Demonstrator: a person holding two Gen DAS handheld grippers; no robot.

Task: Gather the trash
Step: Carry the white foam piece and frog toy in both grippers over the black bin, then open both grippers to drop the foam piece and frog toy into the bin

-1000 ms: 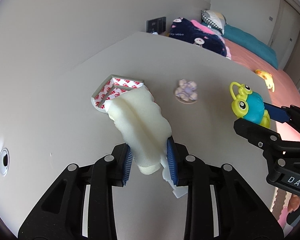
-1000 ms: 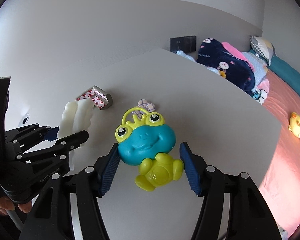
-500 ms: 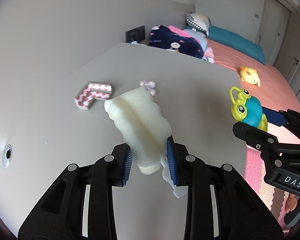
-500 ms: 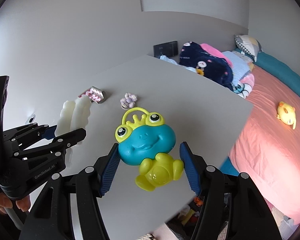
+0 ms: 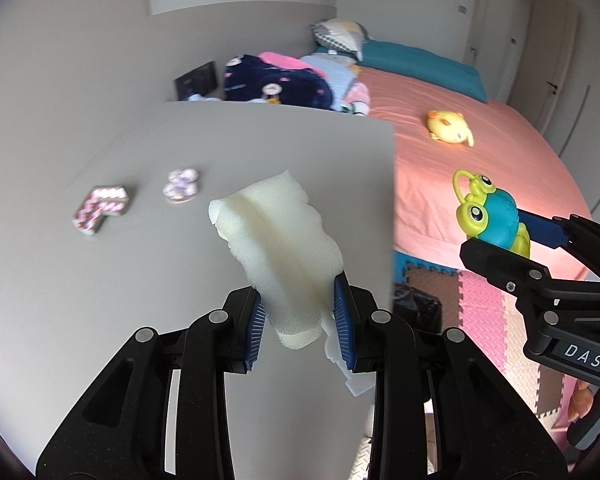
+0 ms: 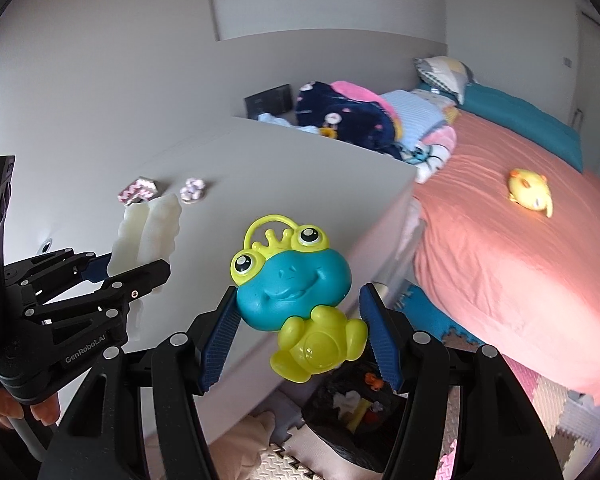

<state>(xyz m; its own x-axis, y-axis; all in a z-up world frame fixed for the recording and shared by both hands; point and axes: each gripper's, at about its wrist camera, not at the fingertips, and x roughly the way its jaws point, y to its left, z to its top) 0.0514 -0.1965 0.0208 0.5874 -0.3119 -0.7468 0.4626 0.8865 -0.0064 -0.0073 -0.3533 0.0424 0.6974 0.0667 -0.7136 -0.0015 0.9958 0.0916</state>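
Note:
My left gripper is shut on a pale yellow foam piece, held above the grey table's right edge; the foam also shows in the right wrist view. My right gripper is shut on a blue and green frog toy, held past the table edge above a black trash bag on the floor. The frog also shows in the left wrist view. A red-and-white patterned scrap and a small purple flower piece lie on the table.
A bed with a salmon cover stands to the right, with a yellow plush and bedding piled at its head. Coloured foam floor mats lie between table and bed. A black wall panel is behind the table.
Both grippers have pulled back and to the right from the table's middle, carrying the foam and the frog. The table edge, floor mats and trash bag have come into view.

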